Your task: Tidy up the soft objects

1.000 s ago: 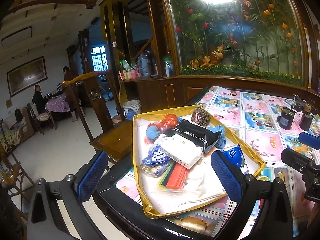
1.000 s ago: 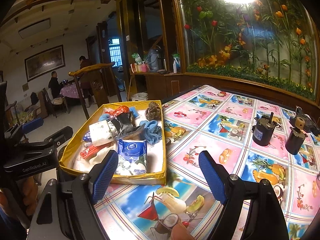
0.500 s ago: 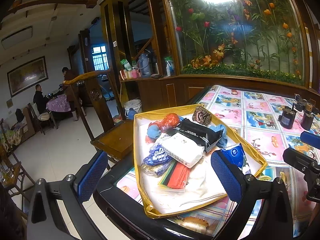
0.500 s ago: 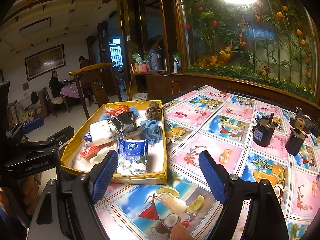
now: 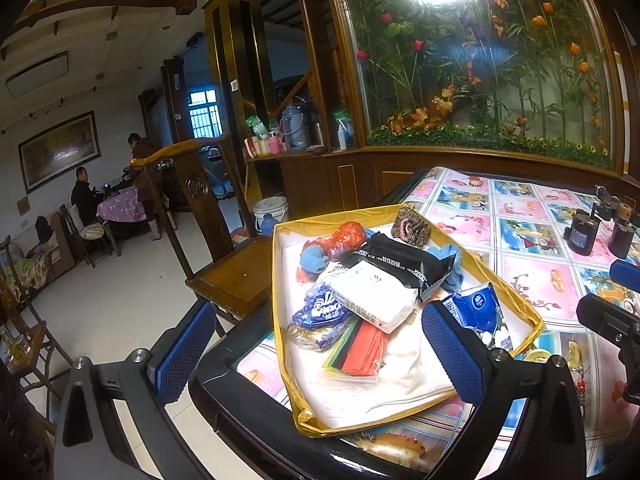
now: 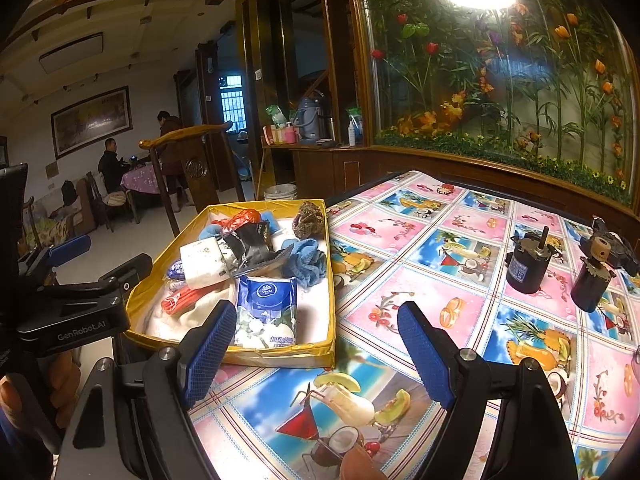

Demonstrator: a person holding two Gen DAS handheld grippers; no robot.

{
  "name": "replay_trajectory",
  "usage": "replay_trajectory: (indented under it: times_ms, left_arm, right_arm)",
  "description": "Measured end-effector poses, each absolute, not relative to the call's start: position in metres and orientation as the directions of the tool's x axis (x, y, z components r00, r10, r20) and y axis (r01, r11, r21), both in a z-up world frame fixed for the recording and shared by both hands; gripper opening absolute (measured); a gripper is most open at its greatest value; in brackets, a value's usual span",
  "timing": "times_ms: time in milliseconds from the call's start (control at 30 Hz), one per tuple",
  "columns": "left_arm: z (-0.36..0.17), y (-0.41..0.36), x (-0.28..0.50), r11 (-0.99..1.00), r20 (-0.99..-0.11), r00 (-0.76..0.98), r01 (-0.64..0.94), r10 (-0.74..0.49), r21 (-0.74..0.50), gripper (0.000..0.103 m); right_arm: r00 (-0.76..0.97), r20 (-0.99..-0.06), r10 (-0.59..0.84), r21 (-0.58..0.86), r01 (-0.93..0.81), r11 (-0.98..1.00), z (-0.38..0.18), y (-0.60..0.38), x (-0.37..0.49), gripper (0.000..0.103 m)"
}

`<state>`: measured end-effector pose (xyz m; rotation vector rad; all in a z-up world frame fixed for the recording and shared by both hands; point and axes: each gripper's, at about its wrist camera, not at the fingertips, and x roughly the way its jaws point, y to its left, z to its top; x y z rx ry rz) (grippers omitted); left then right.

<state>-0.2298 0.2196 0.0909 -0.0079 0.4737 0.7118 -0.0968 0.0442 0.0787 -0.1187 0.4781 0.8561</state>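
Two pairs of tongs hang side by side at the near edge of the counter, both spread wide with nothing between their blue pads. The left tongs (image 5: 316, 348) stand released over the near corner of a shallow yellow box (image 5: 404, 214), its left pad out past the counter's dark rim and its right pad above the box's white lining. The right tongs (image 6: 316, 354) are likewise released, over the bare patterned cloth just beside the box's near wall; its left pad overlaps the box's near corner in the right wrist view.

All the soft things lie heaped inside the yellow box, which sits at the left end of the counter (image 6: 460, 272). Nearest the tongs lies a blue tissue pack (image 6: 266, 308), flat on a folded white cloth (image 5: 408, 376). Farther in, a white tissue pack (image 5: 372, 294) leans across a black pouch (image 5: 404, 260), with a blue-and-white wrapper (image 5: 320, 308) and a red packet (image 5: 364, 350) under and beside it. A blue fluffy cloth (image 6: 306, 258) lies against the box's right wall. At the far end sit an orange-red bag (image 5: 348, 234), a small blue ball (image 5: 314, 258) touching it, and a brown knitted piece (image 5: 412, 226) in the far corner.

Well apart from the box, at the right of the counter, stand two dark motor-like cylinders (image 6: 528, 266). Beyond the counter's left edge is a wooden chair (image 5: 224, 264), and far across the room two people are at a small table (image 5: 120, 206).
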Motion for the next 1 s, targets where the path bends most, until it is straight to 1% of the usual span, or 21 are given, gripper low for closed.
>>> replay_trajectory:
  times_ms: [667, 1000]
  left_arm:
    - [0.0818, 0.2205, -0.2264, 0.761, -0.441, 0.647, -0.632, 0.622, 0.146, 0.103]
    - [0.0833, 0.2232, -0.2272, 0.782, -0.463, 0.667, -0.615, 0.584, 0.100, 0.103]
  right_arm:
    - [0.557, -0.453, 0.696, 0.086, -0.750, 0.656, 0.0778, 0.0455, -0.0975, 0.087]
    - [0.558, -0.453, 0.696, 0.084, -0.750, 0.656, 0.0775, 0.0457, -0.0975, 0.087]
